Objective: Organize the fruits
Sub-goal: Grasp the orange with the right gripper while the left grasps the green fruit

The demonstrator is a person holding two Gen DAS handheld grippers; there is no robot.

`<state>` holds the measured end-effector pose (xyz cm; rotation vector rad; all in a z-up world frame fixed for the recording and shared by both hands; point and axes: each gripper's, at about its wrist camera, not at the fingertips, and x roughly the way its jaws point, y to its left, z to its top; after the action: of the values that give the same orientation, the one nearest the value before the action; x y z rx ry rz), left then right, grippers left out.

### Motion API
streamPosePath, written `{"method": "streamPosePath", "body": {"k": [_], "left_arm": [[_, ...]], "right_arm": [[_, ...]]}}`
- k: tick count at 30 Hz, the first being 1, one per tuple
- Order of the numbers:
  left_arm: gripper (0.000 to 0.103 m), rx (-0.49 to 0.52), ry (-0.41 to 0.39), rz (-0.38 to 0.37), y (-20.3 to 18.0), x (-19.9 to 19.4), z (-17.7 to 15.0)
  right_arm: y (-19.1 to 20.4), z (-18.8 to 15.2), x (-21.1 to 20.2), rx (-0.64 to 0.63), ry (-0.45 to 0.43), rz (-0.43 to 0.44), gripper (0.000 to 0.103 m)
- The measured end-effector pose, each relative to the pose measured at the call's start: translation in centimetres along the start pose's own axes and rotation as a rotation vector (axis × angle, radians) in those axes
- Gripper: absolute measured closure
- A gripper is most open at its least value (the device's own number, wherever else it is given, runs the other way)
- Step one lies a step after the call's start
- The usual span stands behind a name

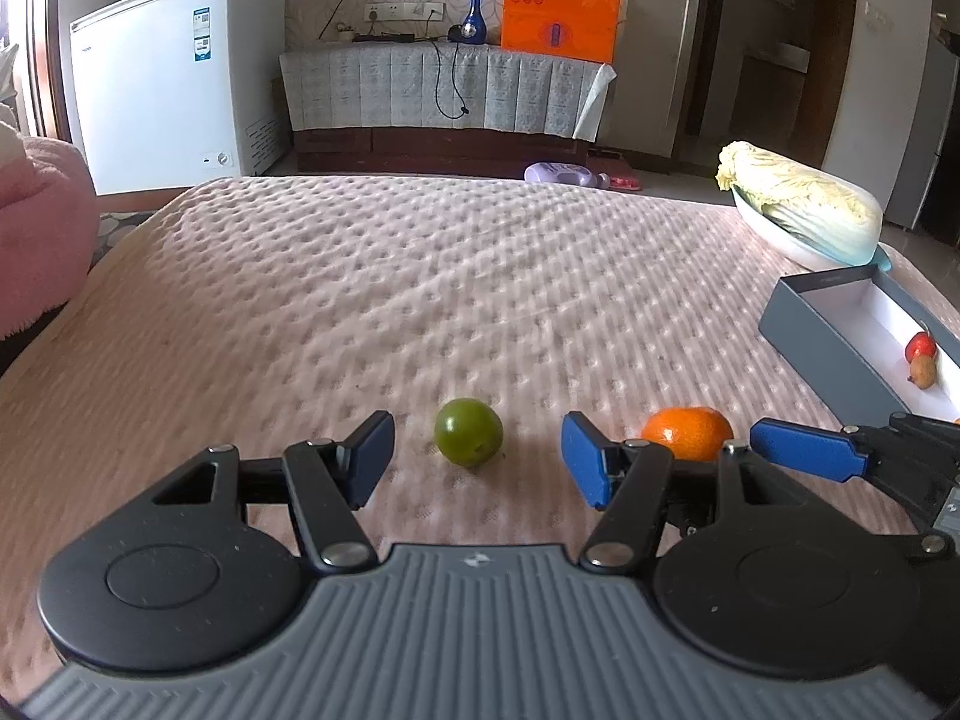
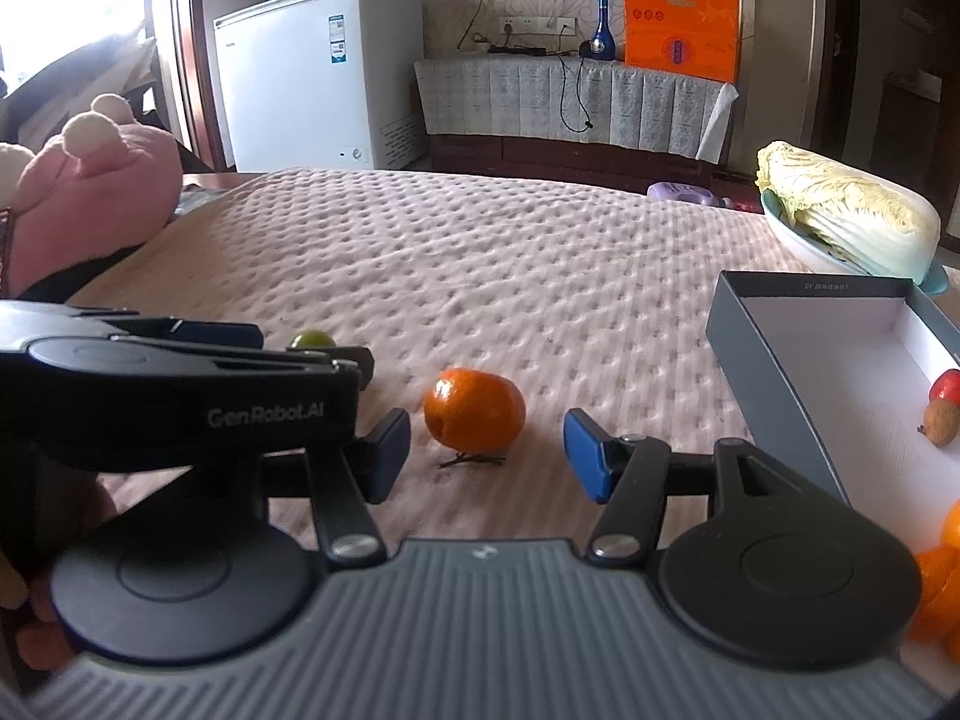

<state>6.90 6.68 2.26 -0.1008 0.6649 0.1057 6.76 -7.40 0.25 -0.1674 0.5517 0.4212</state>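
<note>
Left gripper [image 1: 477,462]: standing spread, empty, flanking the green fruit [image 1: 468,432] at lower centre without touching it.
Right gripper [image 2: 486,456]: standing spread, empty; the orange [image 2: 474,412] is lying just ahead, centre frame.
Box [image 2: 774,360]: sitting at right edge, already holding a red fruit [image 2: 947,385] and a brown one.
Surface: a dimpled bed cover [image 1: 420,276].
Risk: round fruits are likely rolling off on a glancing close; the grippers, working side by side, may be colliding.
Uncertain: the orange shapes at lower right are too cropped to identify.
</note>
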Motion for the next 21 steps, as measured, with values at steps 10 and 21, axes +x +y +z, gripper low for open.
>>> {"method": "streamPosePath", "body": {"k": [10, 21], "left_arm": [[0.055, -0.024, 0.026, -0.038, 0.7, 0.9, -0.2], [0.074, -0.026, 0.019, -0.067, 0.7, 1.2, -0.2]], "right_arm": [[0.3, 0.1, 0.7, -0.010, 0.009, -0.002, 0.050], [0.2, 0.4, 0.7, -0.004, 0.028, 0.001, 0.063]]}}
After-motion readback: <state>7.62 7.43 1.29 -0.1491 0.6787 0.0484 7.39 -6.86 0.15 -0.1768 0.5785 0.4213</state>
